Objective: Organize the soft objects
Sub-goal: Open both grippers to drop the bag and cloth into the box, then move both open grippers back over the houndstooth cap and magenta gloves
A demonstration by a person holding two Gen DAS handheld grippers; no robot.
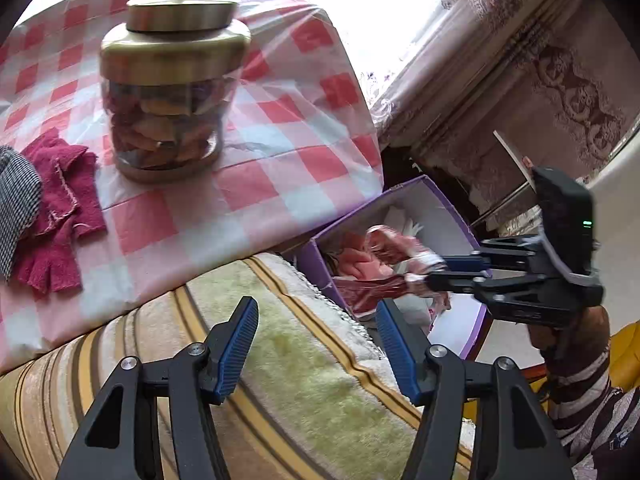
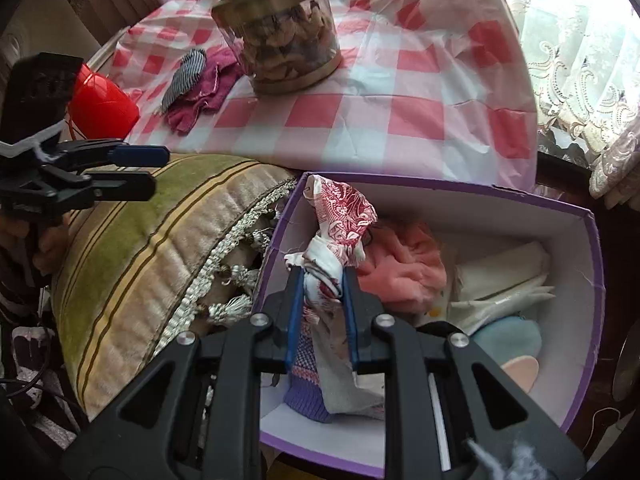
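My right gripper (image 2: 322, 274) is shut on a red-and-white patterned cloth (image 2: 340, 216), which it holds just over the open purple box (image 2: 592, 280). Inside the box lie a pink cloth (image 2: 404, 268), folded white cloth (image 2: 504, 276) and a pale blue soft piece (image 2: 508, 336). In the left wrist view the right gripper (image 1: 436, 268) comes in from the right with the patterned cloth (image 1: 384, 284) above the box (image 1: 400, 196). My left gripper (image 1: 314, 312) is open and holds nothing, above a striped cushion (image 1: 300, 380). Magenta gloves (image 1: 60, 208) and a black-and-white checked cloth (image 1: 16, 208) lie on the table.
A glass jar with a gold lid (image 1: 168, 100) stands on the red-checked tablecloth (image 1: 280, 152), close to the gloves. A red cup (image 2: 104, 104) sits at the table's left end. The cushion (image 2: 140, 248) lies between table and box. Patterned curtains (image 1: 560, 80) hang behind.
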